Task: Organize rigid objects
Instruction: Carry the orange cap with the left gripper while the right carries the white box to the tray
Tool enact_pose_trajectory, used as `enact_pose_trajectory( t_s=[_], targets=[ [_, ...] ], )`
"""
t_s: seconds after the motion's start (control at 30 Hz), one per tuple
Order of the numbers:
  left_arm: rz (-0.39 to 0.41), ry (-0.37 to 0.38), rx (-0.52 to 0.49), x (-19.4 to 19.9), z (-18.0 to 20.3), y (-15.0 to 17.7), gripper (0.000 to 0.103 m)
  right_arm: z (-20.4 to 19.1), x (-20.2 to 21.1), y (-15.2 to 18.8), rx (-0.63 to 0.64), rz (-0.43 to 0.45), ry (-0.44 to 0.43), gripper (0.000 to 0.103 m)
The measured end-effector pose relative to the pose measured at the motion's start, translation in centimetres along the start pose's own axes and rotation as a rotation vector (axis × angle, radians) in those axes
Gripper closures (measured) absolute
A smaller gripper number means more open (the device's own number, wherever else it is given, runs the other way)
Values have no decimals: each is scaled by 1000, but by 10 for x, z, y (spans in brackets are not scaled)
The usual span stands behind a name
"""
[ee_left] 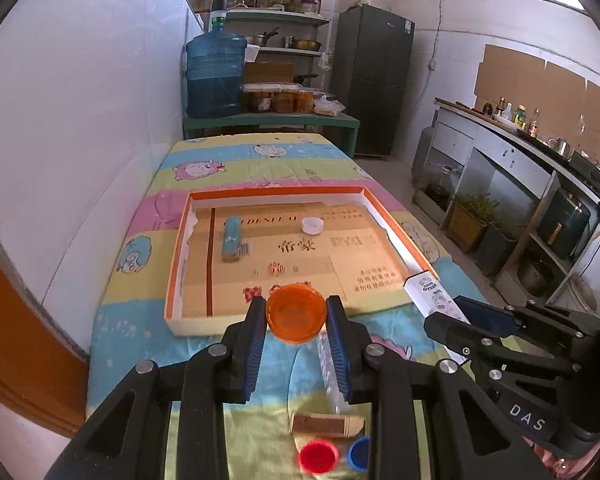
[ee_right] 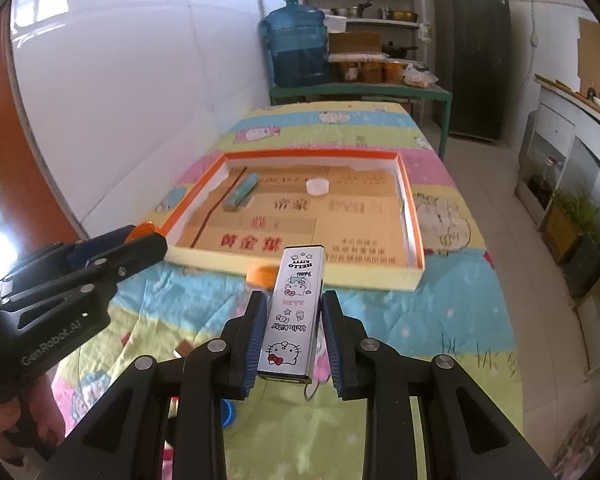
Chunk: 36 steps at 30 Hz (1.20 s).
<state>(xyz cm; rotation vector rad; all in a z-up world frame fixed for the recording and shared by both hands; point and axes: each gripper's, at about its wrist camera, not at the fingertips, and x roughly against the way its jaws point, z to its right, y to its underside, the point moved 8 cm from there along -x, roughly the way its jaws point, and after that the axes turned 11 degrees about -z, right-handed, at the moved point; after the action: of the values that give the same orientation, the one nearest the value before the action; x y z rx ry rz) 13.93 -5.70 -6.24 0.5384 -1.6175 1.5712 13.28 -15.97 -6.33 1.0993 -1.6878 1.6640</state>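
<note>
The left gripper (ee_left: 296, 316) clamps an orange lid (ee_left: 296, 313); the right gripper (ee_right: 294, 320) clamps a white tin (ee_right: 292, 316), long axis pointing ahead. Both hang just short of the tray's (ee_left: 172, 272) near wall, the tray lying straight ahead of the jaws.

- Our left wrist view looks down along its fingers, close above the near edge of the shallow orange-rimmed cardboard tray (ee_left: 180, 240).
- Our right wrist view faces likewise from the right; both share the tray (ee_right: 410, 216) and far blue water jug (ee_right: 296, 46).

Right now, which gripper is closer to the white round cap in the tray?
Hard to call, perhaps the left. The left gripper, holding the orange lid, and the right gripper, holding the Hello Kitty box, both hover short of the tray's near edge, cap farther inside.
</note>
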Motion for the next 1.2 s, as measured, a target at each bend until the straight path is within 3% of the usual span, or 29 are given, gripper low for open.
enact_pose_trajectory(
  t_s=[0.87,1.2],
  targets=[
    [-3,-13,12,-49,0,-101,72,48,-24,-95,-9,61,12,74],
    [-67,19,40,-84,-10,-122,72,61,-46,-121,3,34,4,74]
  ],
)
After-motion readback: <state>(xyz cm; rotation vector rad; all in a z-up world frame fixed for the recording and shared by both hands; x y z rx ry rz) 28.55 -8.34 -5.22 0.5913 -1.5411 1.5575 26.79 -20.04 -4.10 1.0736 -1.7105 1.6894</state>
